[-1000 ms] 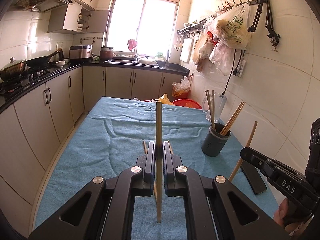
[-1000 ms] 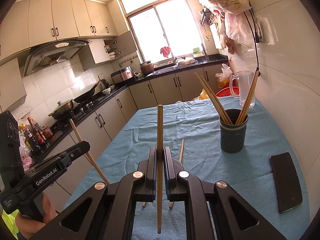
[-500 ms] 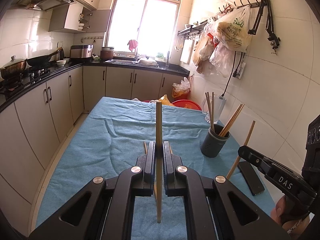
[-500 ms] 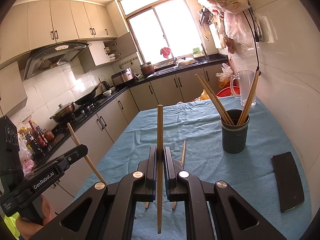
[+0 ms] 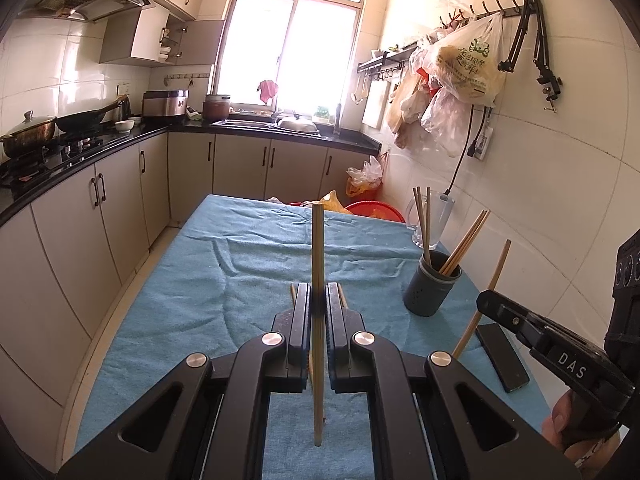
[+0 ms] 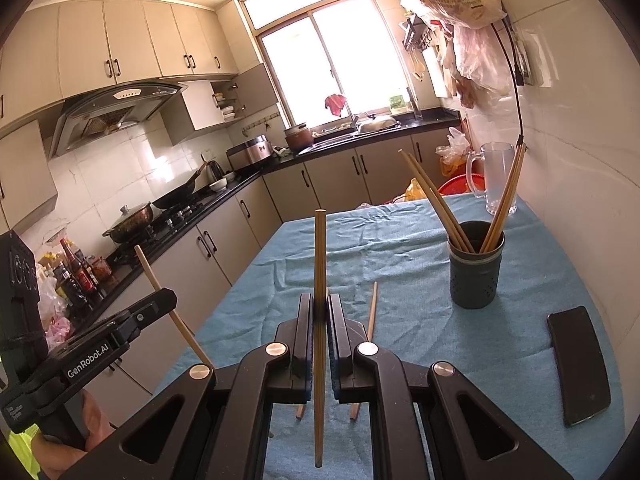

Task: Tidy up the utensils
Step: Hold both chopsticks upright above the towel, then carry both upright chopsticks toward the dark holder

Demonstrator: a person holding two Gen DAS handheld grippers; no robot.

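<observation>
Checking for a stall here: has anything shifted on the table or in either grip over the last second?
Nothing visibly changed: the left gripper and right gripper each stay clamped on an upright chopstick, and the holder, phone and loose chopsticks lie as before.

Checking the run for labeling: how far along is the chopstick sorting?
Done: several chopsticks already stand in the dark holder.

In hand: the left tongs are shut on one chopstick, the right tongs on another, both upright above the blue cloth.

Left: those two go into the holder, plus two loose chopsticks lying on the cloth, partly hidden by the tongs.
</observation>
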